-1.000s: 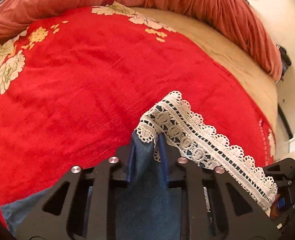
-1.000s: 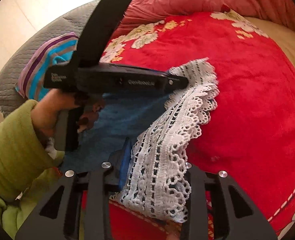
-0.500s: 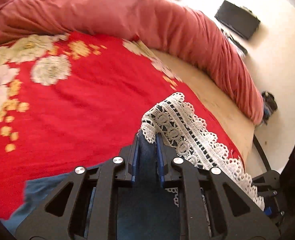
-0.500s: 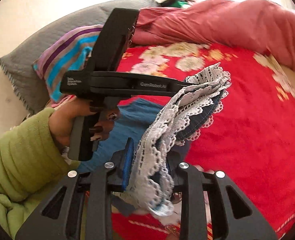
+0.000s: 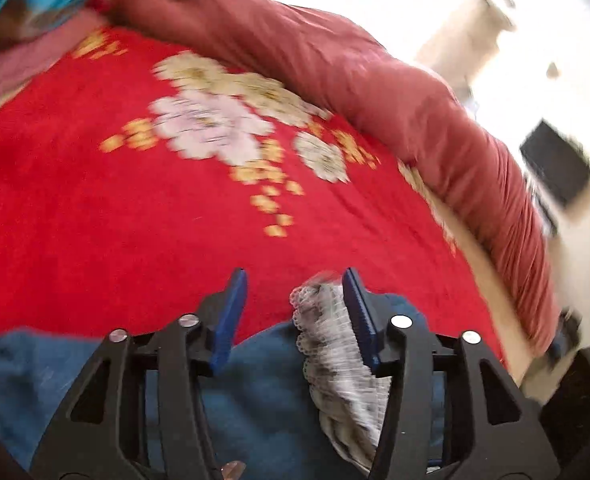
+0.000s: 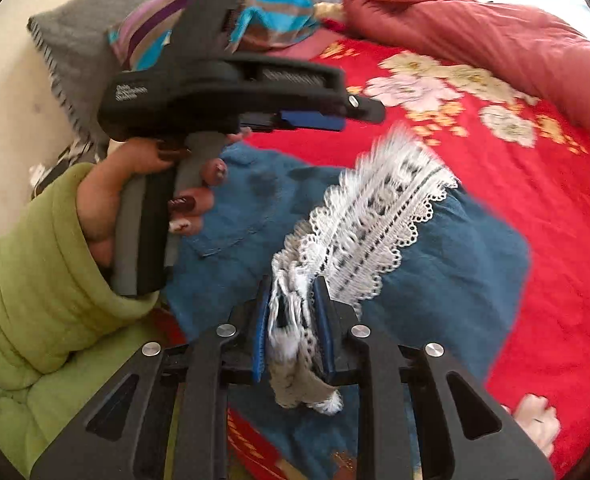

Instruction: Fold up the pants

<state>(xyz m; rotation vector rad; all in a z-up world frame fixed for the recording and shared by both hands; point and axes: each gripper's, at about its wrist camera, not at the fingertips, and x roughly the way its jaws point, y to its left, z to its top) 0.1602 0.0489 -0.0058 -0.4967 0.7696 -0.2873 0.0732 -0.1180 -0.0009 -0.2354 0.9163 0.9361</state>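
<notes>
Lying on the red bedspread (image 6: 535, 208), the pants (image 6: 447, 264) are blue denim with a white lace hem (image 6: 379, 216), folded over so the hem rests on top of the blue cloth. In the right wrist view a back pocket shows on the layer below, near the person's hand.

The right gripper (image 6: 293, 320) has a bunch of the lace hem between its blue pads, and its jaws are closing on it; the lace spills out below the fingers.

The left gripper (image 5: 295, 308) has its jaws opening. Its blue pads stand apart, with denim beneath them and a strip of lace lying against the inner face of the right pad only; the left pad touches nothing. From the right wrist view this gripper (image 6: 315, 120) hangs above the pants, clear of the cloth, its grey handle held by a hand (image 6: 135, 200) in a green sleeve (image 6: 35, 280).

Beyond the pants the bedspread carries a pale flower print (image 5: 223, 128). A rolled dull-red quilt (image 5: 375, 68) lies along its far edge, and a striped cloth (image 6: 271, 16) sits on a grey pillow (image 6: 83, 36) at the head.
</notes>
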